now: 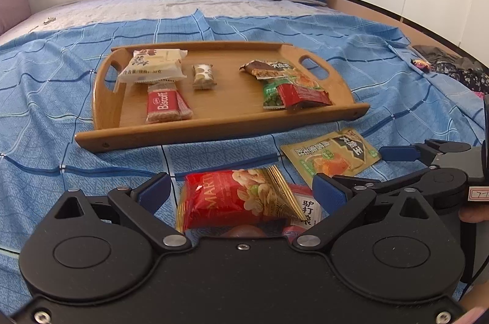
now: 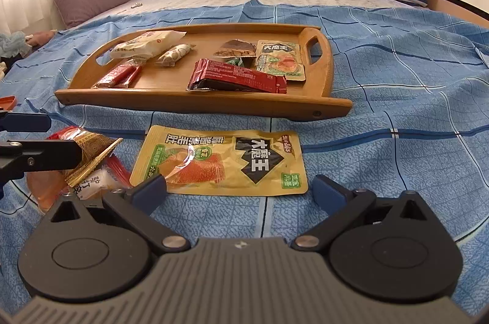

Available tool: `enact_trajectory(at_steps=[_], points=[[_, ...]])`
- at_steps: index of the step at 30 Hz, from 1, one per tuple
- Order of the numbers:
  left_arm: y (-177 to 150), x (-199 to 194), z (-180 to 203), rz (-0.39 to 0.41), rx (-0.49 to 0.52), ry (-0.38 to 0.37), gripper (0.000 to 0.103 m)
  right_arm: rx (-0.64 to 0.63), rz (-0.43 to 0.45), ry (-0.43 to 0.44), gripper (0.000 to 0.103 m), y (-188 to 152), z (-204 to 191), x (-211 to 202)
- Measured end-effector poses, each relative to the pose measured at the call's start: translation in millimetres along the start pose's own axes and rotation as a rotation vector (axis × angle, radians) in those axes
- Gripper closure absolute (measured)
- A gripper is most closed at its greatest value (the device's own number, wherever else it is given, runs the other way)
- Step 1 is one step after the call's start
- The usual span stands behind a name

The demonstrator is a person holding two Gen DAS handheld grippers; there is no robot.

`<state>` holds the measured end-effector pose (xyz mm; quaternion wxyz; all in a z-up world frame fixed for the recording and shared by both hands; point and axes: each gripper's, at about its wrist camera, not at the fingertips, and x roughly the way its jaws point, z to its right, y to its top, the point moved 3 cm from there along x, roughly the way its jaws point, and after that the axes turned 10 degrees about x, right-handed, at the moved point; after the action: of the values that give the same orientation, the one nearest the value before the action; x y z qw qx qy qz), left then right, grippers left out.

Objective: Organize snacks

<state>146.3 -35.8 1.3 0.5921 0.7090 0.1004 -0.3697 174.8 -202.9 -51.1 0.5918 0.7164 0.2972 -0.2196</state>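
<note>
Both claws hang released, the left gripper [image 1: 241,195] straddling the red nut bag [image 1: 235,201], the right gripper [image 2: 240,191] facing the yellow pouch [image 2: 220,162], each lined up for the tray [image 2: 324,107] at twelve o'clock.

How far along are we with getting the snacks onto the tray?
Done: several packets already lie on the wooden tray, among them the Biscoff packs and a dark red packet. In hand: nothing; the left gripper stands open around the red nut bag, the right gripper open before the yellow pouch. Left: those two, plus a small white-and-red packet under the nut bag.
</note>
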Motion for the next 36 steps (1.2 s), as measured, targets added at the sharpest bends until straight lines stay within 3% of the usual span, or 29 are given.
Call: enact_trajectory(at_steps=[7, 9, 13, 26, 29, 36], points=[[-4, 12, -1, -0.029, -0.039, -0.008, 0.006, -0.014, 0.007, -0.006, 0.0, -3, -2, 1], [-4, 14, -3, -0.036, -0.066, -0.018, 0.023, -0.013, 0.007, -0.004, 0.0, -2, -3, 0], [-4, 14, -10, -0.04, -0.102, -0.017, 0.028, -0.038, 0.001, 0.001, 0.0, -2, -8, -2], [-5, -7, -33, 0.007, -0.09, 0.071, 0.028, -0.174, -0.027, -0.005, 0.0, 3, -27, 2], [-7, -11, -36, 0.015, -0.068, 0.088, 0.028, -0.243, -0.043, -0.016, 0.0, 8, -25, 5], [-13, -15, -36, 0.021, -0.05, 0.1, 0.028, -0.523, -0.106, 0.093, 0.0, 23, -39, 19]])
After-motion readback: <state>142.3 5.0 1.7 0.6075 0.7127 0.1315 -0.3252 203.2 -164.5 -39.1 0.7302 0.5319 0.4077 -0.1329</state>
